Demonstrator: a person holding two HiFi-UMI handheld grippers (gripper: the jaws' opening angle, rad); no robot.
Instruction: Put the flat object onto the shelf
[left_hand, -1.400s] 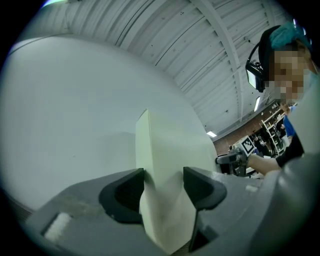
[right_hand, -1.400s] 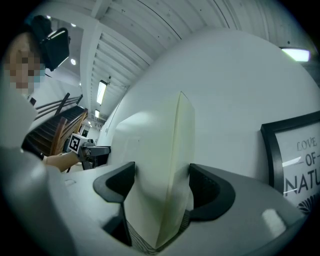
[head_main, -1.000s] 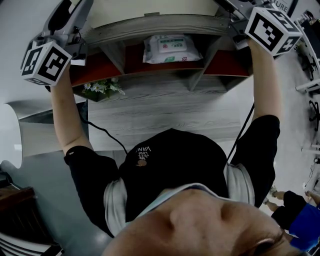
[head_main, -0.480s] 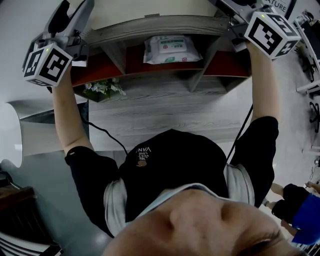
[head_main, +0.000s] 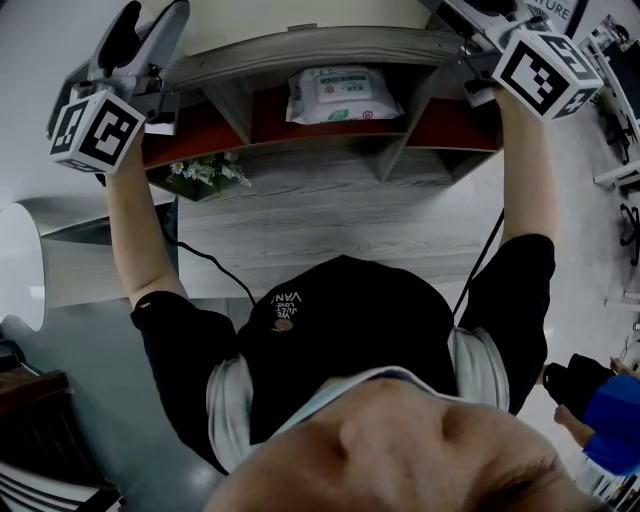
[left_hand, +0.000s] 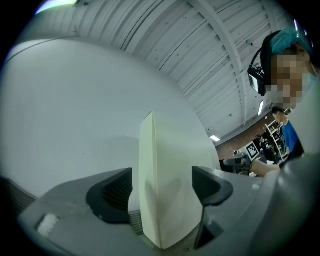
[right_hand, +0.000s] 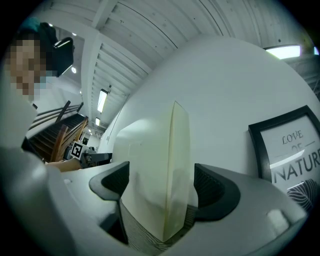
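Note:
The flat object is a thin cream board (left_hand: 167, 150) standing on edge on the shelf's grey top plank (head_main: 310, 48), against a white wall. In the left gripper view it rises between the jaws of my left gripper (left_hand: 160, 189), which are opening, and a gap shows at each pad (left_hand: 114, 192). My right gripper (right_hand: 162, 184) has the board's other end (right_hand: 160, 150) between its wide-apart jaws, and neither pad (right_hand: 214, 192) presses on it. In the head view both marker cubes (head_main: 95, 125) (head_main: 545, 70) are raised at the shelf's top corners.
A pack of wet wipes (head_main: 340, 95) lies in the middle compartment below the top plank. Small white flowers (head_main: 205, 175) sit under the left end. A framed print (right_hand: 290, 150) leans on the wall right of the board. A person (head_main: 600, 410) is at the lower right.
Both grippers stay at the shelf top, and the left marker cube has shifted slightly. The person at the lower right has moved.

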